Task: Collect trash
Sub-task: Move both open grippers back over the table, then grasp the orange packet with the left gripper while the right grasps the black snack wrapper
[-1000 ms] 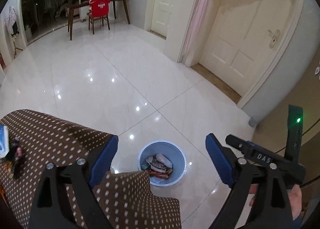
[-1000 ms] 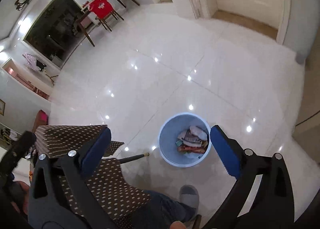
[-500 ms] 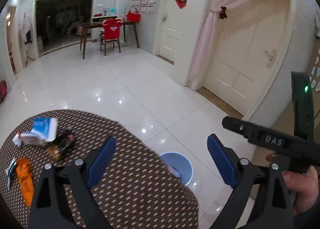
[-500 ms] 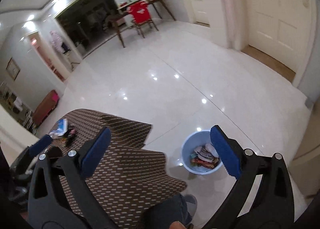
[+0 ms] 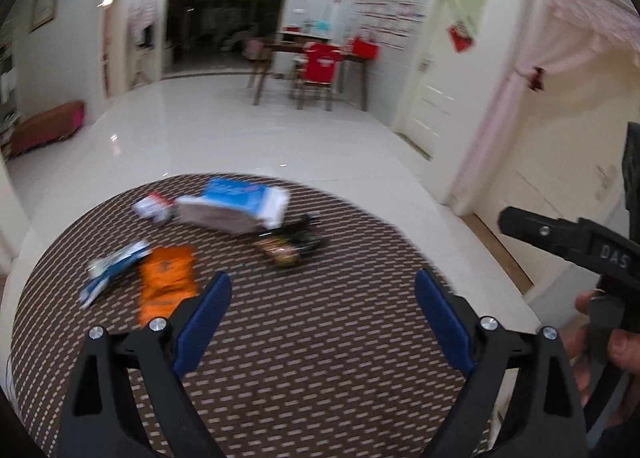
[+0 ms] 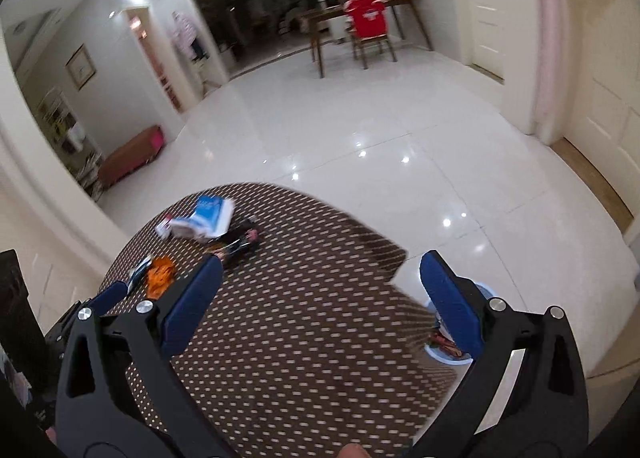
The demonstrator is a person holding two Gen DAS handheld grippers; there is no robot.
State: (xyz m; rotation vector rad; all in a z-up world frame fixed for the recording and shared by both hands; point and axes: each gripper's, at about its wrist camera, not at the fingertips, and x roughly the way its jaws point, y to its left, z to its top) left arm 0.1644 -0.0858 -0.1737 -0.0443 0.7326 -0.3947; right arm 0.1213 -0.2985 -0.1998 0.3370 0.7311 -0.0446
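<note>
Several wrappers are lying on the round brown dotted tablecloth (image 5: 320,358): an orange snack packet (image 5: 166,282), a blue-and-white tissue pack (image 5: 236,205), a dark crumpled wrapper (image 5: 290,244). The left gripper (image 5: 320,310) and right gripper (image 6: 320,298) are being held wide apart, empty. A pickup is judged pending; lowering onto one wrapper is being called for, with the partly hidden blue bin (image 6: 486,292) beside the table.

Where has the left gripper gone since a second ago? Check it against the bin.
Yes. The left gripper has swung up and away from the bin, now out of its view, toward the wrappers on the table.
</note>
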